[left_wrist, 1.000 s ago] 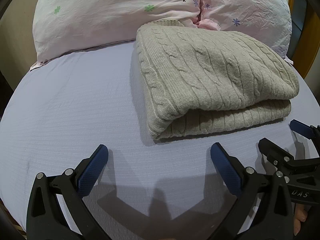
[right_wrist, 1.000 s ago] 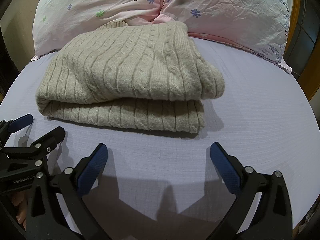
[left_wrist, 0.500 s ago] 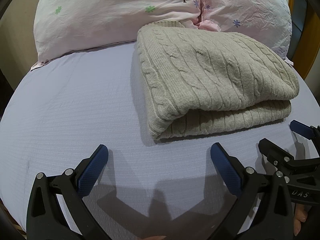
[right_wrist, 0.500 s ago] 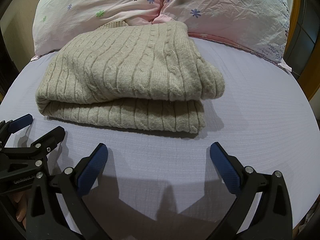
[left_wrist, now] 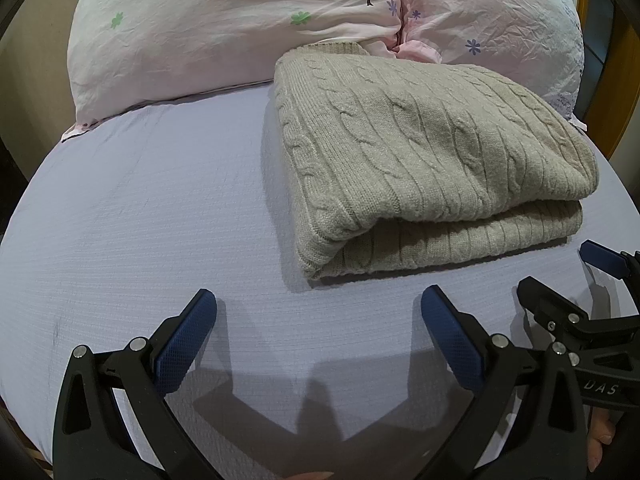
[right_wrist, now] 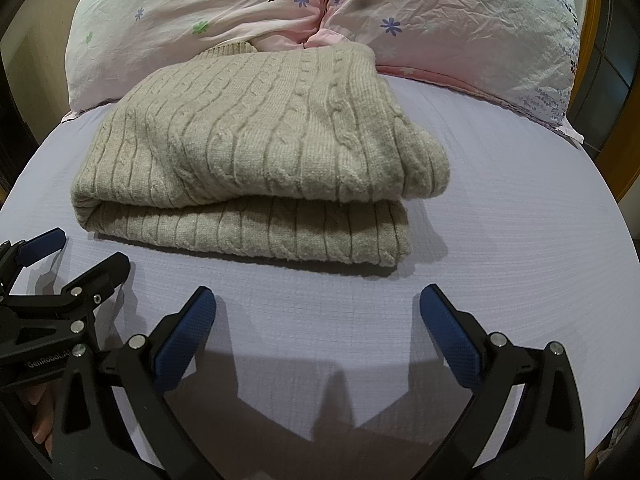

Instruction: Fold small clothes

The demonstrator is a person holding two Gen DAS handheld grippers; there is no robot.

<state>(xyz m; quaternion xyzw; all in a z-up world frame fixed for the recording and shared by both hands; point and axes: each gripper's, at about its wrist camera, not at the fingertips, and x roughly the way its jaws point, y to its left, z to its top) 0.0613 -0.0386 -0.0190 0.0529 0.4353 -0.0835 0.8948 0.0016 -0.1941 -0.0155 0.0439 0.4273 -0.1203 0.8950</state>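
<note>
Folded beige cable-knit sweater (left_wrist: 436, 156) as landmark, lying flat on lavender bedsheet (left_wrist: 140, 208), doubled over with two layers showing along the near edge.

Left of sweater: bare sheet. Near left, in front of sweater: left gripper (left_wrist: 318, 312), blue-padded fingers (left_wrist: 186, 340) spread wide, nothing between them, hovering above the sheet short of the sweater's folded corner and not touching it.

Behind sweater: two pink floral pillows (left_wrist: 224, 20), sweater's far edge pressed against them where they meet.

Near right, in front of sweater: right gripper (right_wrist: 318, 312), blue-padded fingers likewise spread wide, empty, apart from the sweater's near edge. Seen from left wrist view, edging in at lower right just beside the left gripper.

Right of sweater: more sheet, then wooden bed frame (right_wrist: 624, 168) at the far edge.
</note>
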